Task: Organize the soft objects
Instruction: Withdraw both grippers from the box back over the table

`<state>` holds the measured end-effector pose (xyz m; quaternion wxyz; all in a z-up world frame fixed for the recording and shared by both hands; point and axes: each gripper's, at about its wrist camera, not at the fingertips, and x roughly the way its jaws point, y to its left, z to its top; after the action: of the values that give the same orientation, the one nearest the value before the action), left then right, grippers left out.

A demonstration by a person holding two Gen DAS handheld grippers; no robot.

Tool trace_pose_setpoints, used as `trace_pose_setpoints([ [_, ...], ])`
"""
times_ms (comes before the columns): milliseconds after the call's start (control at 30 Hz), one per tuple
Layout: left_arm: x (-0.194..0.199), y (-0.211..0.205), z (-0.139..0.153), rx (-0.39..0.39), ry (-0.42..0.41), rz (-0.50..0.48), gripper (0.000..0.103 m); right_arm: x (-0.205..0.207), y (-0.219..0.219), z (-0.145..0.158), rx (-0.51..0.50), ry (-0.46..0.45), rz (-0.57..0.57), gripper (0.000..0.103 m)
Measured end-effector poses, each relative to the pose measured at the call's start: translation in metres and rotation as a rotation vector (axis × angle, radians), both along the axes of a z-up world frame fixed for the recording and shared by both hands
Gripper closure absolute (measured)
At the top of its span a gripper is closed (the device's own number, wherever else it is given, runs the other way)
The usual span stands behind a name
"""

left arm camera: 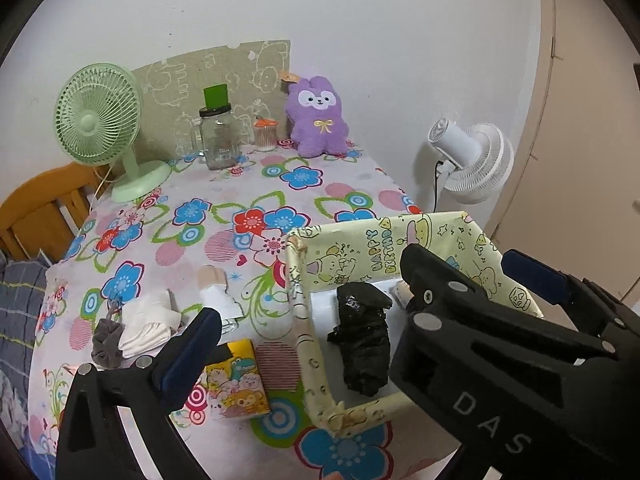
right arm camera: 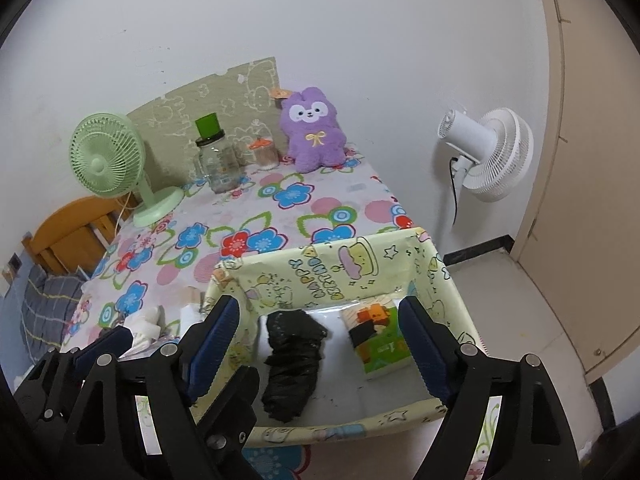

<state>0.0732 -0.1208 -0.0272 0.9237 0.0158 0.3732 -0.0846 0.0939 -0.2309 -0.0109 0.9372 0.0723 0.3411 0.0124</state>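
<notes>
A yellow cartoon-print box [left arm camera: 304, 320] [right arm camera: 448, 280] stands at the table's near right. Inside lie a crumpled black bag [left arm camera: 362, 344] [right arm camera: 294, 364] and a green-and-white tissue pack [right arm camera: 380, 340]. Left of the box lie white socks [left arm camera: 146, 322], a grey cloth [left arm camera: 106, 340], a white folded piece [left arm camera: 220, 298] and a yellow cartoon tissue pack [left arm camera: 236, 384]. My left gripper [left arm camera: 360, 320] is open and empty, spanning the box's left wall. My right gripper [right arm camera: 320, 344] is open and empty above the box. A purple plush bunny [left arm camera: 318, 116] [right arm camera: 314, 134] sits at the back.
A green desk fan [left arm camera: 100, 120] [right arm camera: 108, 160], a glass jar [left arm camera: 218, 136] [right arm camera: 216, 164] and a small cotton-swab jar [left arm camera: 265, 134] stand at the back. A white fan [left arm camera: 472, 156] [right arm camera: 488, 152] is beyond the table's right edge. A wooden chair [left arm camera: 36, 208] is left.
</notes>
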Motion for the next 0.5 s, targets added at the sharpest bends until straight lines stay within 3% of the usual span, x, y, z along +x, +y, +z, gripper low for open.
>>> trace_pose_setpoints([
  [300, -0.005, 0.022, 0.001, -0.008, 0.025, 0.016, 0.003, -0.012, 0.025, 0.008, -0.022, -0.029, 0.028, 0.01],
  [500, -0.014, 0.036, 0.004, 0.012, -0.011, 0.038, 0.003, -0.017, 0.042, 0.01, -0.029, -0.04, 0.045, 0.009],
])
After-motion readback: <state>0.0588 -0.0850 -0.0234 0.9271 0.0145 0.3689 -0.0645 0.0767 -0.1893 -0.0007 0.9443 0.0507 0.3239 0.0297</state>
